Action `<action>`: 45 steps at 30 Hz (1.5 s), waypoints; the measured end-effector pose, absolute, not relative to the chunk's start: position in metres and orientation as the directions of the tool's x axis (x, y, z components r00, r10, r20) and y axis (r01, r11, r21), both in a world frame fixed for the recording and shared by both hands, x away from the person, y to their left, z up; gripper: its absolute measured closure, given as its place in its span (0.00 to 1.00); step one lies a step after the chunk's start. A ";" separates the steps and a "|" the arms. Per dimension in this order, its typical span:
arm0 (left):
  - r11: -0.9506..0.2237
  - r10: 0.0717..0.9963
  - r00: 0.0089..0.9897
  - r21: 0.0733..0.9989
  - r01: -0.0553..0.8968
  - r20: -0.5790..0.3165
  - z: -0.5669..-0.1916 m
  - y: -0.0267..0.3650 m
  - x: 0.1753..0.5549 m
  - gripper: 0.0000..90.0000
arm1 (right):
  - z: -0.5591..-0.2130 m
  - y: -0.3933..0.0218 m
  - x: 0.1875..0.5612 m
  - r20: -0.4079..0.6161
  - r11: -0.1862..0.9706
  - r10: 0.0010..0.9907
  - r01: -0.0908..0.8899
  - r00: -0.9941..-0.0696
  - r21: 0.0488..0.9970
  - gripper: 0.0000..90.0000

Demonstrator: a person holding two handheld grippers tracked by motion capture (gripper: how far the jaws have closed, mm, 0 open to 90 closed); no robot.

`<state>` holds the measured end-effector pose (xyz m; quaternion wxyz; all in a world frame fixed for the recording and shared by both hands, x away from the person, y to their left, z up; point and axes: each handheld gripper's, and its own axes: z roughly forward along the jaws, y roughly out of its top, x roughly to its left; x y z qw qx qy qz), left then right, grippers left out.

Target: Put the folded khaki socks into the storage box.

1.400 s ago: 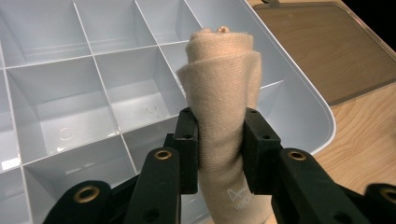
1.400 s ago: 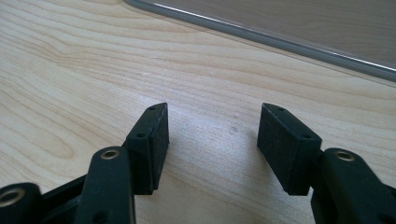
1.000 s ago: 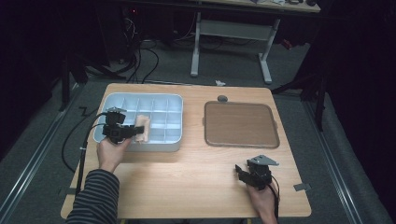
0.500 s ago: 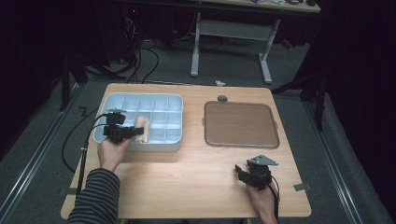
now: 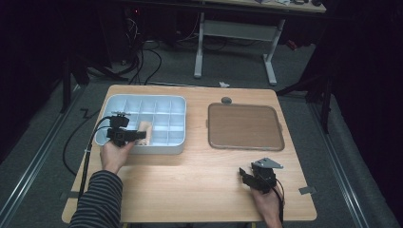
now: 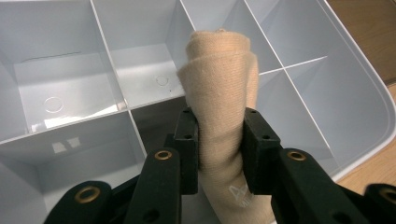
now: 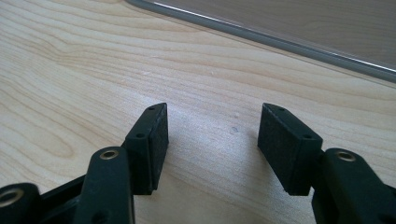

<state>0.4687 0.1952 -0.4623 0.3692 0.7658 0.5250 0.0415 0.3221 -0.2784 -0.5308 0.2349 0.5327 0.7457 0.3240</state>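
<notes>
A rolled beige cloth (image 6: 222, 98) with faint white print sits squeezed between the pads of my left gripper (image 6: 219, 140), which is shut on it. In the high view the roll (image 5: 145, 131) hangs over the front middle compartments of a light blue divided tray (image 5: 111, 102), with the left gripper (image 5: 127, 135) at the tray's front left. My right gripper (image 5: 248, 175) rests low over the bare wood near the table's front right. In the right gripper view its jaws (image 7: 212, 140) stand open with nothing between them.
A brown flat tray (image 5: 244, 126) with a grey rim lies at the table's right, its edge (image 7: 280, 39) just beyond the right gripper. A small grey round object (image 5: 226, 100) sits behind it. Black cable trails off the table's left side.
</notes>
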 end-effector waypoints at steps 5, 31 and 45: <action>-0.193 0.854 0.436 0.607 0.771 -0.283 -0.462 0.193 0.467 0.79 | -0.531 -0.278 0.322 -0.005 0.223 0.947 0.642 -0.322 0.733 0.48; -0.222 0.886 0.395 0.524 0.822 -0.244 -0.474 0.184 0.469 0.78 | -0.531 -0.278 0.322 -0.005 0.223 0.946 0.642 -0.323 0.733 0.47; -0.235 0.882 0.406 0.525 0.818 -0.237 -0.470 0.177 0.465 0.57 | -0.531 -0.278 0.322 -0.012 0.229 0.946 0.642 -0.324 0.732 0.47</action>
